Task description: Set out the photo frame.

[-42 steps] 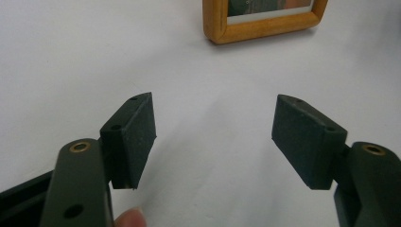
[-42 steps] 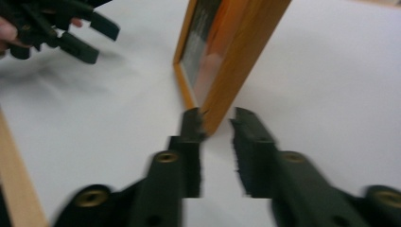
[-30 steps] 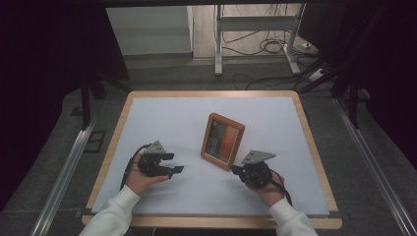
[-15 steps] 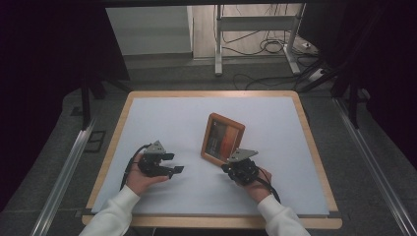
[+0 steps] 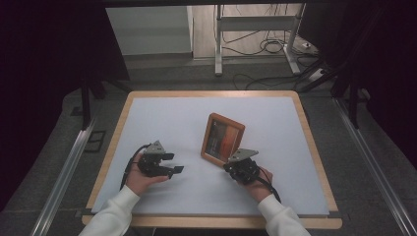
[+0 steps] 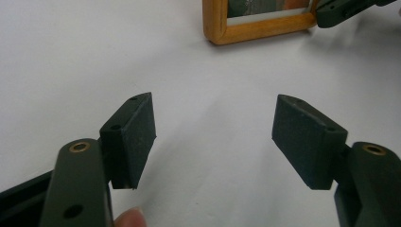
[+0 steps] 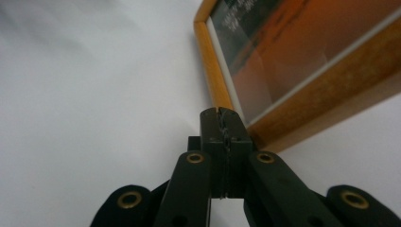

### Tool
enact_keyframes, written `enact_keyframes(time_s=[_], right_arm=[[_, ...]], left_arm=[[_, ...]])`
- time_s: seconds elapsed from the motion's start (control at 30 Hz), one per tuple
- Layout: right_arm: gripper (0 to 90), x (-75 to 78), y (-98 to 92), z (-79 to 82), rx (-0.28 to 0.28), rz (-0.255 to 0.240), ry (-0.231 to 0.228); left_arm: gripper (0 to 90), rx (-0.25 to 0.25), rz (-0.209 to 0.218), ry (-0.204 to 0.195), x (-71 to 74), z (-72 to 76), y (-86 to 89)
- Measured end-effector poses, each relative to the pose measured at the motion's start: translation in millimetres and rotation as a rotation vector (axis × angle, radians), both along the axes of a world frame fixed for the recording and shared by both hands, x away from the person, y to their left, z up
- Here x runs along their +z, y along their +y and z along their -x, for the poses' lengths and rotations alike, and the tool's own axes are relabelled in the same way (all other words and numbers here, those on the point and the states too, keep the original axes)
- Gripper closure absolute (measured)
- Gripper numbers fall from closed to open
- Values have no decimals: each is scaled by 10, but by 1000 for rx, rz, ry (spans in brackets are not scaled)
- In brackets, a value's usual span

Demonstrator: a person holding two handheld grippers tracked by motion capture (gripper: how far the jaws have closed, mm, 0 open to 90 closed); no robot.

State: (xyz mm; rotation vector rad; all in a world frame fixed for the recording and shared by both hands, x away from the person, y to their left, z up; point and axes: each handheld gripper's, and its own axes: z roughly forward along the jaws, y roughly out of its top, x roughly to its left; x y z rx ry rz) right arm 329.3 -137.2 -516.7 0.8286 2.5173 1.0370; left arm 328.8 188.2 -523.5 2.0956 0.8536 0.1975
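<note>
1. High view: a wooden-framed rectangular picture lies on the white table surface with light wood edging, right of centre, turned at a slight angle.
2. The right gripper sits at the frame's near edge, close to its near right corner; whether it touches the wood cannot be told from above.
3. Right gripper view: its two black jaws are pressed together with nothing between them, and the tips sit against, or just beside, the frame's near corner.
4. The left gripper rests well to the left of the frame, apart from it, pointing toward it.
5. Left gripper view: the left gripper's jaws are spread wide over bare table, the frame lying ahead.
6. The frame is orange-brown wood; the picture behind its glass shows dark green and orange tones.
7. A fingertip shows beside the left jaw.
</note>
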Motion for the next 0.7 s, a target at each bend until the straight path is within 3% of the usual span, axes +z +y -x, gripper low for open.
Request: enact_keyframes(time_s=[0.7], right_arm=[[900,-17,-107,-54,-18,-6,17]], left_arm=[[303,-7,-6,-3,-5,-3,1]])
